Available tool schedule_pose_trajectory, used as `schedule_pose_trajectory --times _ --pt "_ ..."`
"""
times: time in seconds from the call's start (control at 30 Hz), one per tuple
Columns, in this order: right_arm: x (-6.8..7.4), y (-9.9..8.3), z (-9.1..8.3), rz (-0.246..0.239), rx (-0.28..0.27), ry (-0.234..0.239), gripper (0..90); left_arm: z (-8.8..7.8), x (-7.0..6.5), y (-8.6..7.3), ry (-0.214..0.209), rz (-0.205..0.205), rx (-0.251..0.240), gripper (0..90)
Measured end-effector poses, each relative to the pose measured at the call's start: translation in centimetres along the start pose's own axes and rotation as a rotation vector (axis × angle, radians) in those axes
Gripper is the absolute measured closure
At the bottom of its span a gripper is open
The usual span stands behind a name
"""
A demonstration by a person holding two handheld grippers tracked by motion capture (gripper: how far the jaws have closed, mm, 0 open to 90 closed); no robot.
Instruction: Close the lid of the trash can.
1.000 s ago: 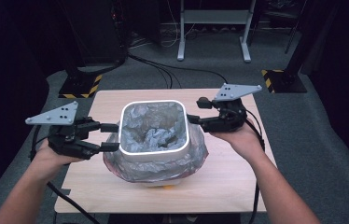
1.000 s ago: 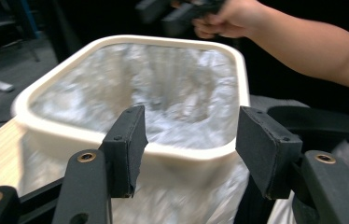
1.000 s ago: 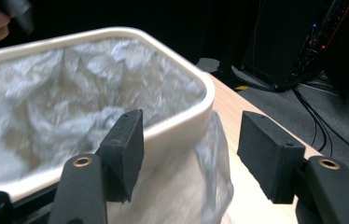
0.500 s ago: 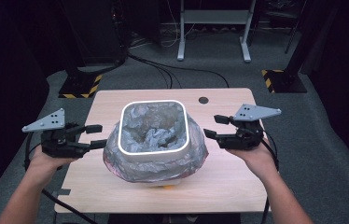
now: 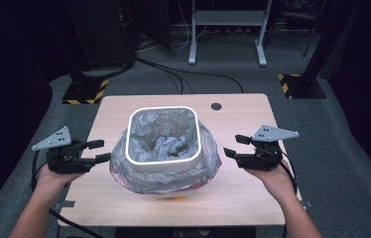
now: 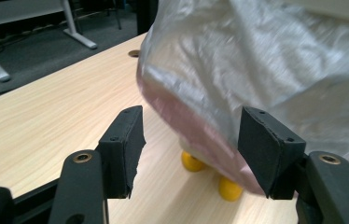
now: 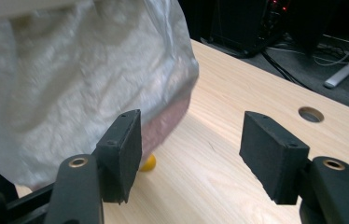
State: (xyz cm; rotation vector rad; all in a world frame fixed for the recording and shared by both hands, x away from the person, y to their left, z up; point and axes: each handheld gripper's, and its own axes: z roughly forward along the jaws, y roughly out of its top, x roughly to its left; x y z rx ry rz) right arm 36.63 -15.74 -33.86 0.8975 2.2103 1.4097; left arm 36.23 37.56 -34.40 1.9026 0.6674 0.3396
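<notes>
While the person's forearms reached in from the near edge, a white square-rimmed bin (image 5: 162,139) stood in the middle of the wooden table (image 5: 243,193), lined with a crinkled silvery plastic bag (image 5: 208,166) whose loose skirt hung over the rim and bulged out around the bin's sides. The lower hem of the bag looked pinkish in both gripper views. Small yellow feet (image 6: 193,162) showed beneath it on the table; whether they belonged to the bin could not be told for certain.

The left claw (image 5: 99,151) was held at the table's left side, its jaws spread wide and gripping nothing, their tips just beside the bag's skirt, and contact could not be judged from above. In the left gripper view the bag (image 6: 266,70) billowed close ahead of the jaws, which stood apart with bare table between them.

The right claw (image 5: 236,146) was held at the right side, near the bag but clearly apart from it, jaws likewise wide and empty. In the right gripper view the bag (image 7: 70,88) sat to the left beyond one jaw, and a round cable hole (image 7: 311,114) lay in the tabletop farther off.
</notes>
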Motion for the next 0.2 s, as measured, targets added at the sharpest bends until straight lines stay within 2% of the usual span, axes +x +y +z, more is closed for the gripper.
schedule_pose_trajectory --times 0.2 --pt "-0.2 -1.9 -0.4 -0.003 -0.001 -0.038 33.2 0.3 0.2 -1.4 0.034 0.004 0.023 39.3"
